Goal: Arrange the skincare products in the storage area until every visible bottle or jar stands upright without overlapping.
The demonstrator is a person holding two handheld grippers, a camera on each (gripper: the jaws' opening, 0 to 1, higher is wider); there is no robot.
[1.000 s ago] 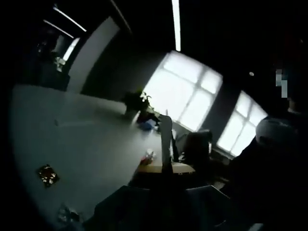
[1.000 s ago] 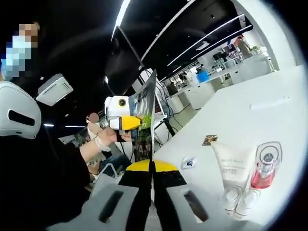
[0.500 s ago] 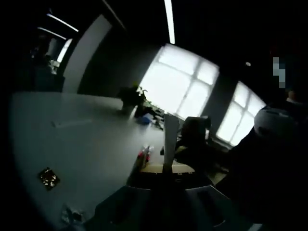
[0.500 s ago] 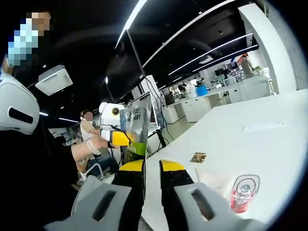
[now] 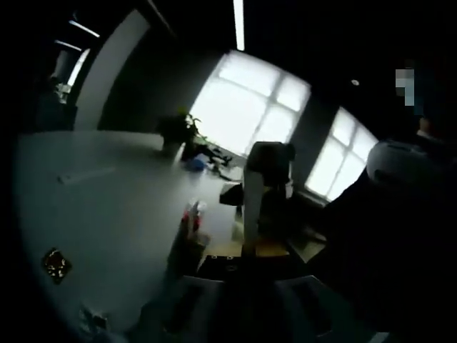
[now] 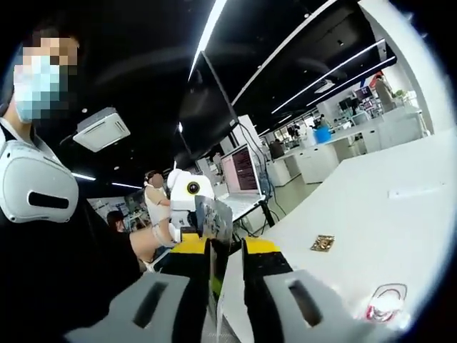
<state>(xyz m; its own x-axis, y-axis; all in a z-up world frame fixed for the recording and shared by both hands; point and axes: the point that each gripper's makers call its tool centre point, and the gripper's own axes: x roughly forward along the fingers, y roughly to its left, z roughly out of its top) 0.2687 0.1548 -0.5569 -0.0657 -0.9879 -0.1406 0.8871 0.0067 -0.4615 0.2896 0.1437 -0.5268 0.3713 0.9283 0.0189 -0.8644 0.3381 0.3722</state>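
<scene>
Jaws of the right gripper point(image 6: 227, 264), clamped on a flat sachet point(image 6: 213, 229) a second ago, are now parted, with the sachet loose between them. That sachet is gripped edge-on by the left gripper point(image 5: 248, 268), shown against bright windows. Beside the white table point(image 6: 357, 207), both are held high; a pink bottle point(image 6: 384, 309) lies on its edge. The handover is judged complete; standing things upright remains.
</scene>
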